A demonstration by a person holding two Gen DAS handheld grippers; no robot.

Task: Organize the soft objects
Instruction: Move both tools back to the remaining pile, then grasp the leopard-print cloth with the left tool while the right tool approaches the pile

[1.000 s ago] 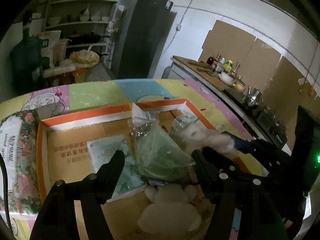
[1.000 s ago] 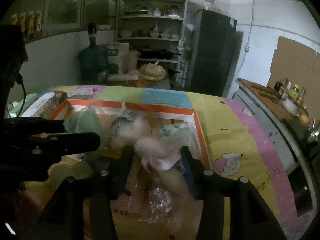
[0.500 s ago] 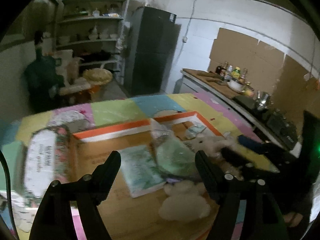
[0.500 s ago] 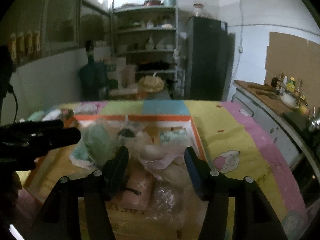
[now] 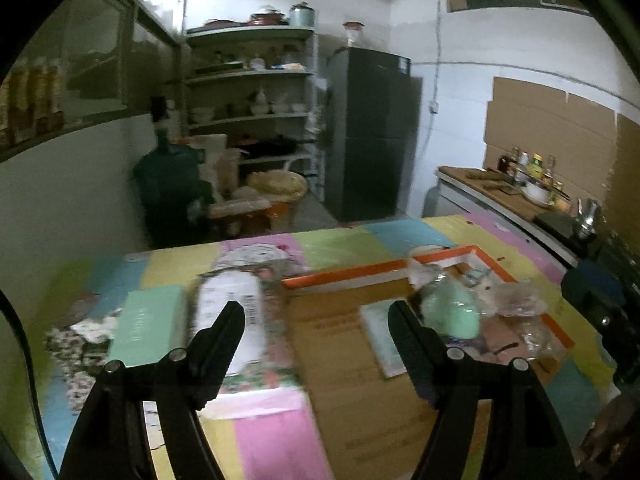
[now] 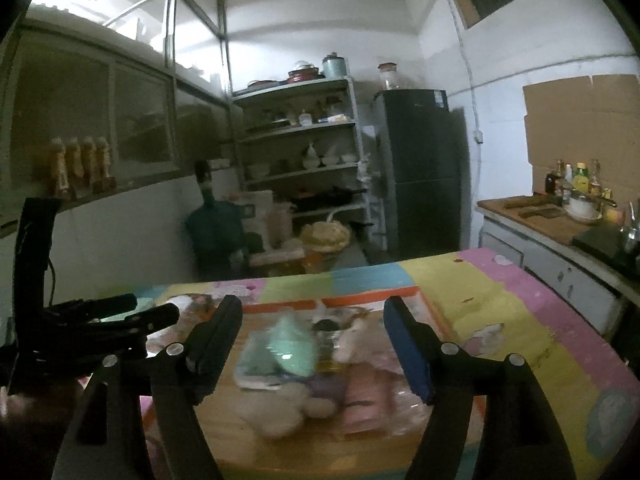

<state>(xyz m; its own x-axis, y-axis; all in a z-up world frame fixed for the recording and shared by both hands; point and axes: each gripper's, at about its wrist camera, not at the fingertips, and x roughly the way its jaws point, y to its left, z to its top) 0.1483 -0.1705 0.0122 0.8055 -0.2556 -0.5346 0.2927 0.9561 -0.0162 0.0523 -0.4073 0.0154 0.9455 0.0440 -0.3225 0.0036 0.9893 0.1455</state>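
Right wrist view: my right gripper [image 6: 313, 325] is spreading wider, nothing between its jaws; my left gripper [image 5: 316, 322] stands apart and empty too; beyond both, the orange-rimmed cardboard box [image 5: 352, 276] holds the soft things: a green bagged bundle [image 6: 294, 346], a pale plush toy [image 6: 280, 410] nearest me, a pink packet [image 6: 366, 394] beside it.
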